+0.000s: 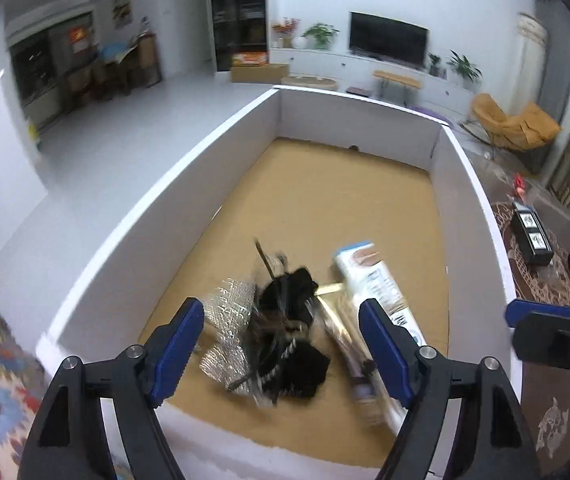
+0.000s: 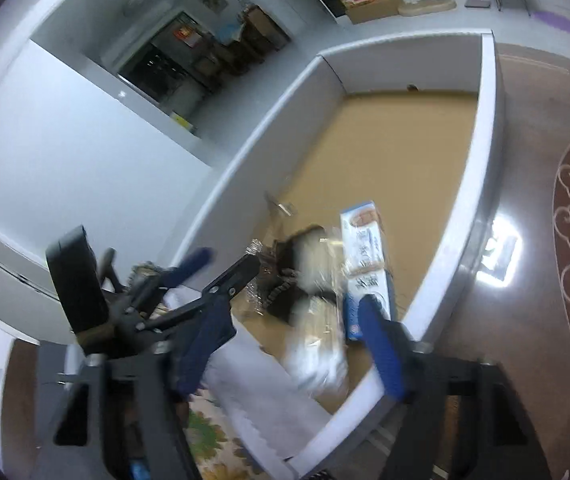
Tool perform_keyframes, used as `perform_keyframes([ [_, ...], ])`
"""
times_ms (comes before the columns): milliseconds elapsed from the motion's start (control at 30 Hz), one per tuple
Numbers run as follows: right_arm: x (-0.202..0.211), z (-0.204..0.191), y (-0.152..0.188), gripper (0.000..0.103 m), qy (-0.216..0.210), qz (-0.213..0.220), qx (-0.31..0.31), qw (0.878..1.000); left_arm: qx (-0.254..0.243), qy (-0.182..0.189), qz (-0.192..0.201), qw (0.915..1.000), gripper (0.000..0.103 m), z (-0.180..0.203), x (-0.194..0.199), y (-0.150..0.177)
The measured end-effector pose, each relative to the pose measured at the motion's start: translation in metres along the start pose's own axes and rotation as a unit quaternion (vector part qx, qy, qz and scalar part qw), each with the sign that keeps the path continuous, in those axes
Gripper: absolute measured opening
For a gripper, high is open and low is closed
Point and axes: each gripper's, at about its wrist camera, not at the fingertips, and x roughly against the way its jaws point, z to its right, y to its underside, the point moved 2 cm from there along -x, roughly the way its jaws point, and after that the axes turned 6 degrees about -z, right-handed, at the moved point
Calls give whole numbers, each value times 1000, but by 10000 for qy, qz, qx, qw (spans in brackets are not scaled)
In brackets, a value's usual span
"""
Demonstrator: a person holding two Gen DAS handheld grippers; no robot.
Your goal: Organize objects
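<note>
Living-room worktop point(image 1: 541, 396) carries our white-walled box point(image 1: 157, 216) | near end: black bundle point(image 1: 293, 344), carton point(image 1: 377, 284), perhaps foil | left hand-held gripper point(image 1: 281, 344) and right hand-held gripper point(image 2: 297, 340) gape, empty.

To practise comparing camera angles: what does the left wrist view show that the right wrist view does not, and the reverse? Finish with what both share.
Only the left wrist view shows the television, the orange chair and the silver foil packet.

Only the right wrist view shows the light glare on the dark table and the whole left gripper from the side.

Both show the white-walled box, the blue-and-white carton and the black bundle lying inside it.
</note>
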Motion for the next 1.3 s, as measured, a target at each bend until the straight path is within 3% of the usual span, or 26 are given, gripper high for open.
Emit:
perform_keyframes([
  [67,8,1,12,71,273,243,235,9991,72,64,79,9999,80,5,2,5],
  [133,25,6,23,81,592,530,439,9959,128,43,175,9998,80,13,7,7],
  [233,61,34,41,98,1355,1116,597,9827,158,255,326,9990,81,29,23,9],
  [300,83,69,60,102,1964,1358,558,9695,92,495,476,9976,84,50,39,10],
  [433,116,165,108,102,3244,1111,153,9392,-225,1087,783,9907,94,109,79,17],
  [600,158,262,162,102,4134,806,-460,9058,-928,1834,702,9761,102,202,110,33],
  [733,191,311,186,103,4196,952,-1019,8969,-1570,1986,359,9668,103,274,94,57],
  [933,198,318,186,103,4056,1106,-1229,8990,-2001,1768,-408,9628,103,347,5,84],
  [1167,201,316,189,103,4057,1111,-1230,8988,-2107,1427,-481,9659,103,370,-48,91],
  [1300,200,317,188,103,4057,1111,-1229,8989,-2153,1308,-465,9666,103,370,-57,93],
])
